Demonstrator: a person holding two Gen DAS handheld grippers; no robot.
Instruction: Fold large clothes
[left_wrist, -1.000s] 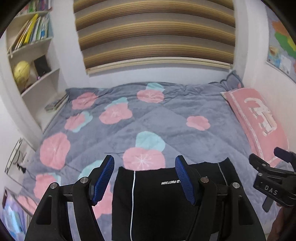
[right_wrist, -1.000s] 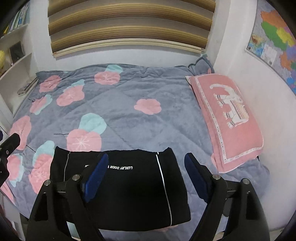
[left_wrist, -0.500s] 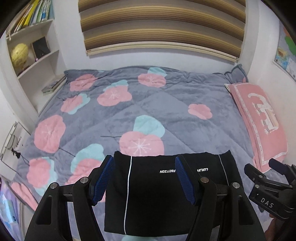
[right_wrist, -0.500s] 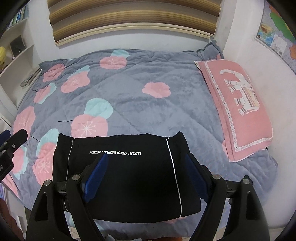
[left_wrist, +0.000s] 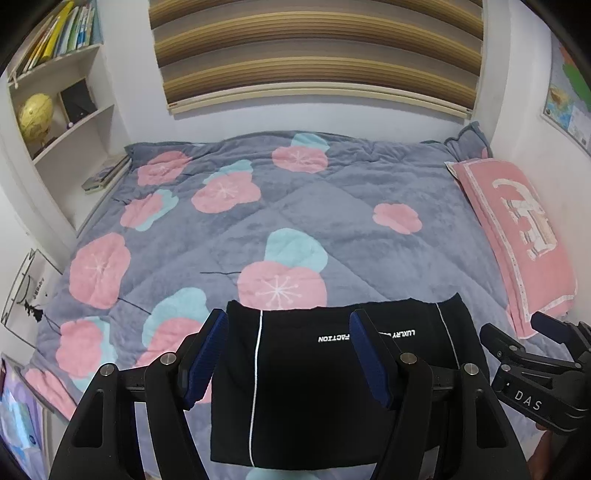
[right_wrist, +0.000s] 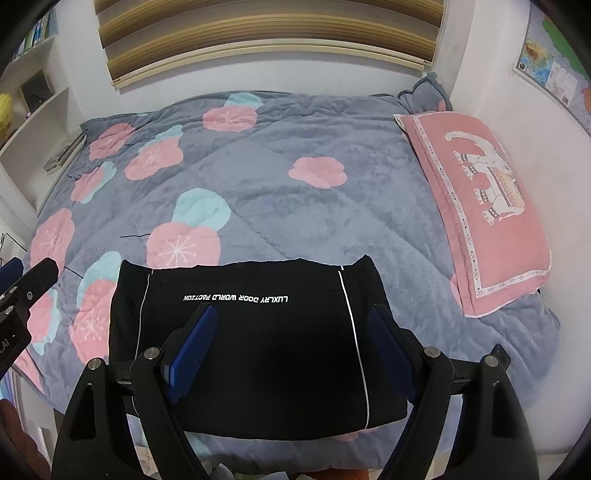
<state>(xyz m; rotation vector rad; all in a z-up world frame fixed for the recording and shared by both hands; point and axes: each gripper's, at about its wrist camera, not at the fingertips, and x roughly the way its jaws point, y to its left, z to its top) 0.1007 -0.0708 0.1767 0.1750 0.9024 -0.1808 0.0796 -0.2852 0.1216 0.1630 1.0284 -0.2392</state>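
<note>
Since the black garment (right_wrist: 251, 347) already lies as a neat flat rectangle at the near edge of the bed (right_wrist: 295, 206), folding looks pretty much done, with both left gripper (left_wrist: 290, 354) and right gripper (right_wrist: 295, 350) hovering above it, jaws spread, holding nothing.

Two black plastic grippers, left gripper (left_wrist: 288, 347) and right gripper (right_wrist: 295, 339), have ribbed blue finger pads (left_wrist: 208, 349), silver screws, and white "DAS" lettering.

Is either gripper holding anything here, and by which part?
Nothing is held. The left gripper and right gripper are both open above the folded black garment.
</note>
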